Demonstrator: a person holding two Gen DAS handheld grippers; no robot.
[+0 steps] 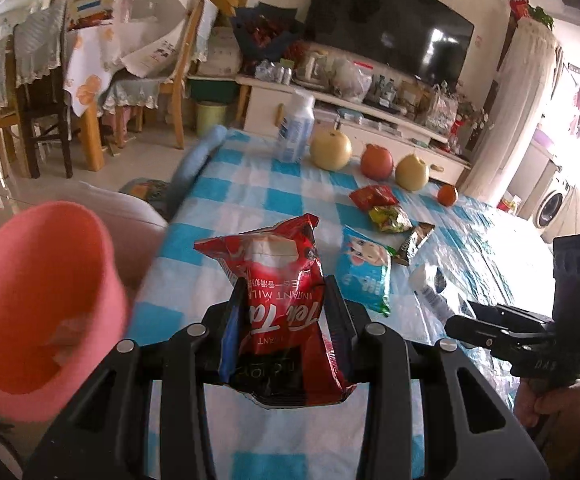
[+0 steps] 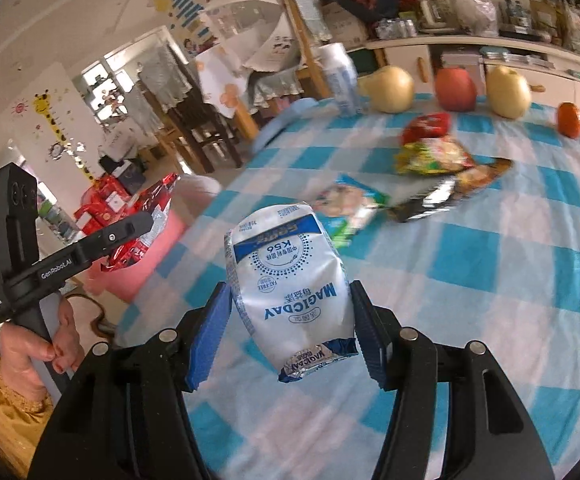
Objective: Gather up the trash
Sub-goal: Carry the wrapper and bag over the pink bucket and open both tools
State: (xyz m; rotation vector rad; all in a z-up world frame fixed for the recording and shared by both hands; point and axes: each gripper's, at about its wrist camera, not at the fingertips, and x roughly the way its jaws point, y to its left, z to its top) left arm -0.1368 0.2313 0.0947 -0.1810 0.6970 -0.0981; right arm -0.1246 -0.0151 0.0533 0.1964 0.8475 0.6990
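Left gripper [image 1: 286, 300]: fingers are pinching the red instant-milk packet [image 1: 280, 312] between them, holding it upright beside the pink bin [image 1: 42, 300].
Right gripper [image 2: 290, 320]: blue pads [image 2: 210, 332] are clamping the white Magicday pouch [image 2: 290, 280] above the checked tablecloth [image 2: 490, 260].
Remaining wrappers [image 1: 386, 216]: lying on the cloth beyond both tongs, near the fruit [image 1: 376, 161].

A home living room; television [image 1: 390, 24] on a cluttered cabinet [image 1: 354, 116]; dining chairs [image 1: 42, 92]; washing machine [image 1: 552, 204].

Fruit [image 1: 376, 161] behind wrappers [image 1: 391, 218].
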